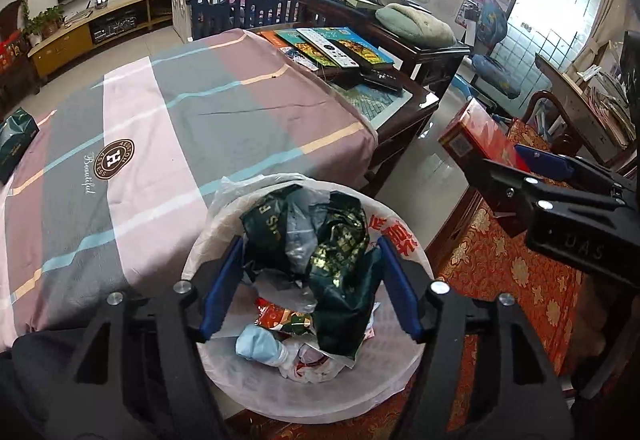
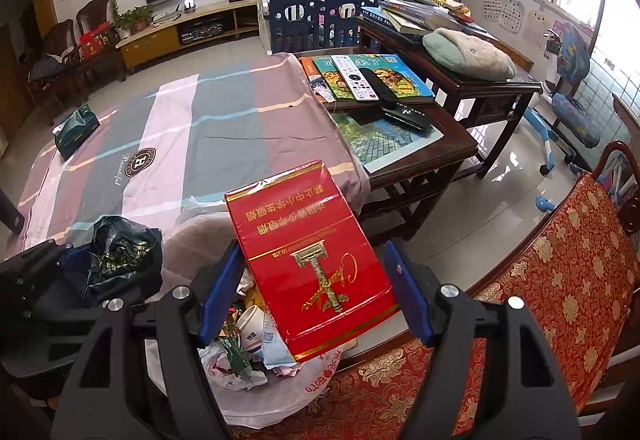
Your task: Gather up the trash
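Left fingers [image 1: 224, 292] spread apart over trash bin [image 1: 256, 392], dark green bag [image 1: 340, 264] between blue pads, not pinched, lying on top of trash. Right fingers [image 2: 218, 292] grip red carton [image 2: 308, 260] across its width, tilted above bin rim. Bin beside desk [image 1: 160, 112] with striped cloth. Green tissue box [image 2: 76, 132] on far corner of cloth.

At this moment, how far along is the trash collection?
Done: the lined bin already holds wrappers. In hand: the dark green bag sits over the bin between the open left gripper; the right gripper holds the red carton above it. Left: the green tissue box may not be trash.
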`<state>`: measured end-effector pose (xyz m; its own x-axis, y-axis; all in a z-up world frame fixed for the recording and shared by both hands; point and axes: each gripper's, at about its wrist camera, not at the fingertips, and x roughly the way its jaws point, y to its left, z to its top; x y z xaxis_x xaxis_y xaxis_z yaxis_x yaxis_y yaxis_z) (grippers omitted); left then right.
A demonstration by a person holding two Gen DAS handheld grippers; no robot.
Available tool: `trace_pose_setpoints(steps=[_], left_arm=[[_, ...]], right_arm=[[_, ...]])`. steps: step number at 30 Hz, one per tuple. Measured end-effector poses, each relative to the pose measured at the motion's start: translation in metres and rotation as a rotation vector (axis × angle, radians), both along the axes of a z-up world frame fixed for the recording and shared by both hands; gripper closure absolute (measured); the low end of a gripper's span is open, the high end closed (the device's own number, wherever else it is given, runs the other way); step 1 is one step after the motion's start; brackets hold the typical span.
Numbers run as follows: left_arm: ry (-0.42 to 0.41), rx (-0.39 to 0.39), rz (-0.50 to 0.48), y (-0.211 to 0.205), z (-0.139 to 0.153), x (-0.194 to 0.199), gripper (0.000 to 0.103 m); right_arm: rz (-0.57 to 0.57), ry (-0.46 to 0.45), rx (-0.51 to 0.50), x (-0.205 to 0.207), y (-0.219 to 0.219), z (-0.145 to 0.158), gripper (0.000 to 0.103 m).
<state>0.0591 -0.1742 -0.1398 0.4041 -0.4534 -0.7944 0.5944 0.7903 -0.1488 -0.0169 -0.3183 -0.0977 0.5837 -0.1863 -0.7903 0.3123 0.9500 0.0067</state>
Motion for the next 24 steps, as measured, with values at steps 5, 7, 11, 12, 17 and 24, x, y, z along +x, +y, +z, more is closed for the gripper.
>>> trace_pose_setpoints(steps=[5, 7, 11, 12, 17, 24], left_arm=[[-0.059, 0.020, 0.067, 0.018, 0.018, -0.003, 0.015], [-0.085, 0.059, 0.114, 0.029, 0.024, -0.002, 0.015], [-0.138, 0.090, 0.200, 0.055, 0.041, -0.005, 0.014], [-0.154, 0.087, 0.214, 0.061, 0.047, -0.007, 0.014], [-0.238, 0.092, 0.280, 0.086, 0.072, -0.021, 0.010], [-0.334, 0.063, 0.346, 0.110, 0.107, -0.038, 0.007]], right_arm=[[0.037, 0.021, 0.017, 0.004, 0.011, -0.008, 0.033], [0.053, 0.027, 0.017, 0.006, 0.017, -0.009, 0.033], [0.084, 0.046, 0.034, 0.009, 0.028, -0.012, 0.032], [0.095, 0.051, 0.038, 0.010, 0.031, -0.013, 0.032], [0.145, 0.070, 0.058, 0.014, 0.048, -0.014, 0.031], [0.159, -0.023, 0.083, 0.002, 0.057, 0.027, 0.011]])
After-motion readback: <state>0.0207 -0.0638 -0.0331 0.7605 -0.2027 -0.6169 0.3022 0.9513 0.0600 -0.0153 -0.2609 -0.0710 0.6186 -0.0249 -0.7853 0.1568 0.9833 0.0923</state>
